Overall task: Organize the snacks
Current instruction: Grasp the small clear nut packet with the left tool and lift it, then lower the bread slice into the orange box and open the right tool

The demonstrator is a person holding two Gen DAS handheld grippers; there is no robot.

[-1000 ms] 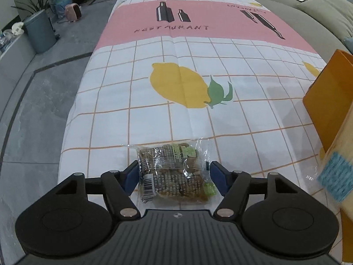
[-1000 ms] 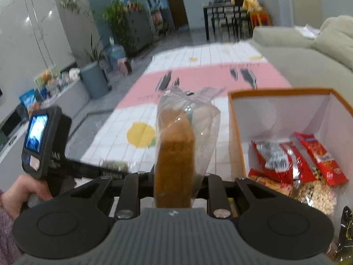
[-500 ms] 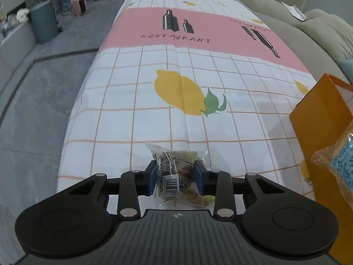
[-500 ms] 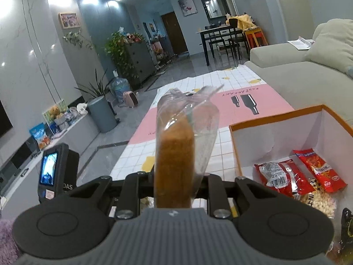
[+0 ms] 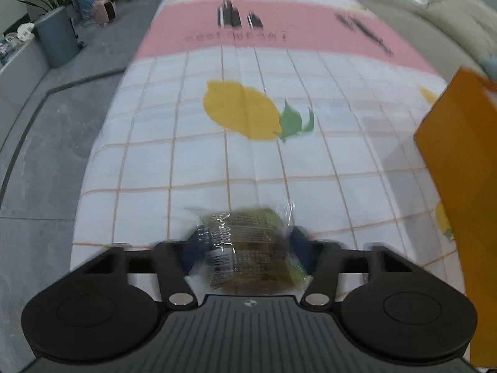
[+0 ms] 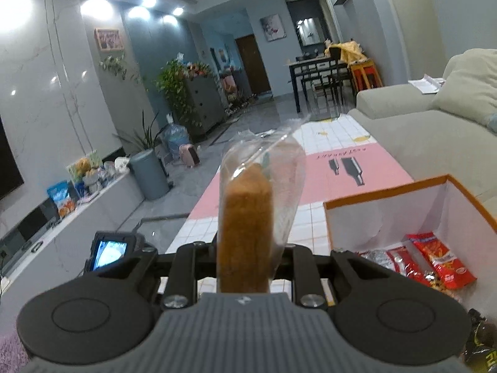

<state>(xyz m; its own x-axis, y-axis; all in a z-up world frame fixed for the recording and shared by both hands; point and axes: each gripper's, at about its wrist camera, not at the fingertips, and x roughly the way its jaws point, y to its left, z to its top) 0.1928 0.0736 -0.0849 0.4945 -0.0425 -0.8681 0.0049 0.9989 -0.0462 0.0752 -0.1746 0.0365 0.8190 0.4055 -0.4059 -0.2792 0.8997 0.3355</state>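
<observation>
My left gripper (image 5: 245, 242) is shut on a clear packet of brown biscuits (image 5: 248, 245) with a barcode, held just above the tablecloth (image 5: 248, 168). The view is blurred by motion. My right gripper (image 6: 245, 248) is shut on a clear bag with a brown cake slice (image 6: 245, 227), held upright in the air left of the orange box (image 6: 388, 214). The box is white inside and holds red snack packets (image 6: 438, 258) and other snacks. The box's orange wall (image 5: 459, 168) shows at the right of the left wrist view.
A grey sofa (image 6: 419, 130) runs along the table's right side. A grey bin (image 5: 57, 39) and plants stand on the floor at the left. The left gripper's back with its screen (image 6: 108, 251) shows low left in the right wrist view.
The left gripper closed on the biscuit packet and has lifted it off the cloth. The right gripper has risen and tilted up with the cake bag, staying beside the box.
</observation>
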